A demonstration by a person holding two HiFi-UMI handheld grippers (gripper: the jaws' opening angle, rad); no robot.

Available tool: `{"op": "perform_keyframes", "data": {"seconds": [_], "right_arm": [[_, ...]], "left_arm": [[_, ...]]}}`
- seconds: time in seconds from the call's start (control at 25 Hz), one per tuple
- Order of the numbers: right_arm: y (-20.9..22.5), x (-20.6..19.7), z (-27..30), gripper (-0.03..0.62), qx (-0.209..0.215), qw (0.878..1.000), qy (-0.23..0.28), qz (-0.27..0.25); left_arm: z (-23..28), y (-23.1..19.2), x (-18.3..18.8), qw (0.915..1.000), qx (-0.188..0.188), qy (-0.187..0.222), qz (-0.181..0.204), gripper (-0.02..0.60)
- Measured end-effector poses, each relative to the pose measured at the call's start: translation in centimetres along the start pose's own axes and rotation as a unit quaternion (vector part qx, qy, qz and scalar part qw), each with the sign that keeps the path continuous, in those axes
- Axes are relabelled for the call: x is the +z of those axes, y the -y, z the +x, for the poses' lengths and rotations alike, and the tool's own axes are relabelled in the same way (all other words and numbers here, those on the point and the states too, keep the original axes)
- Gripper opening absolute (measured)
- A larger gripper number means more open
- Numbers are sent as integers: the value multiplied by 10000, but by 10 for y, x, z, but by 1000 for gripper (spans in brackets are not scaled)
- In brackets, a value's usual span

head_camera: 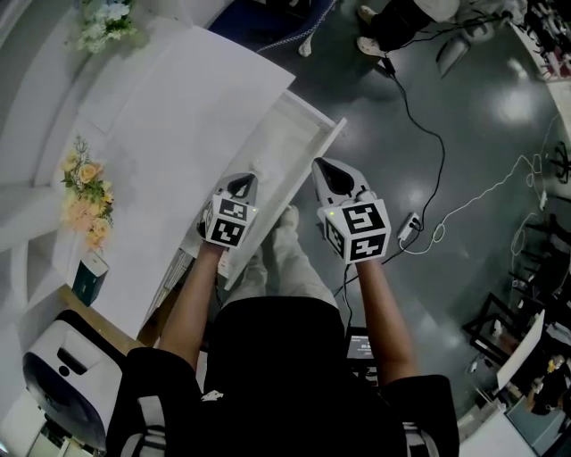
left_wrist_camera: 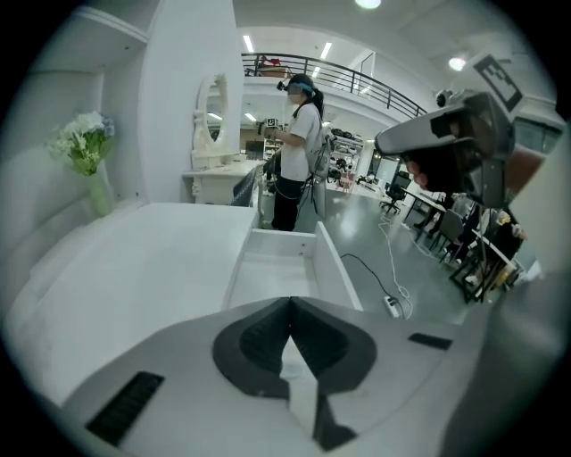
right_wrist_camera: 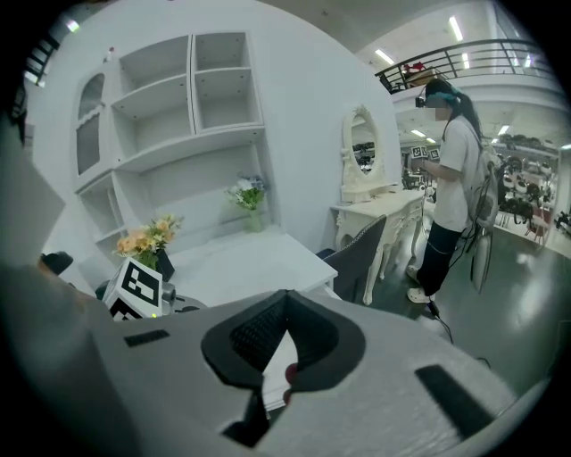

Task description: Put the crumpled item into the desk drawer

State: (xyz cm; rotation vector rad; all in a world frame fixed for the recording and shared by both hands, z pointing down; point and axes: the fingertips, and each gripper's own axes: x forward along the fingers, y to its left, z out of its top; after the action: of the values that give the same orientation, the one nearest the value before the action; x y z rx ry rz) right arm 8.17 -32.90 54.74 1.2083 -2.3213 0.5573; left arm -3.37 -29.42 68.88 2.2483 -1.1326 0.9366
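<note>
Left gripper (left_wrist_camera: 291, 299) jaws fully closed, empty. Right gripper (right_wrist_camera: 287, 292) jaws together, nothing gripped. Both sit by the near end of the pulled-out white desk drawer (head_camera: 294, 134). I can't make out the crumpled item in any view.

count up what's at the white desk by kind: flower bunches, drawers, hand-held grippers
flower bunches: 2 (white flower bunch, orange flower bunch)
drawer: 1, pulled open
hand-held grippers: 2 (left hand-held gripper, right hand-held gripper)
total: 5
</note>
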Motion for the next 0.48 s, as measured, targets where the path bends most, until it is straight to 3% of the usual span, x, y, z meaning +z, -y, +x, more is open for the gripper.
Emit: {"op": "perform_keyframes", "data": {"seconds": [0.2,0.48], "right_arm": [[-6,19,-18,-3,-189,9995,258,-62],[-10,45,-48,-3,-511,9967,605,-193]], "left_arm": [[-34,-4,27,9992,125,360,-82,8],[-85,-2,74,9939,159,1083,130,8]]}}
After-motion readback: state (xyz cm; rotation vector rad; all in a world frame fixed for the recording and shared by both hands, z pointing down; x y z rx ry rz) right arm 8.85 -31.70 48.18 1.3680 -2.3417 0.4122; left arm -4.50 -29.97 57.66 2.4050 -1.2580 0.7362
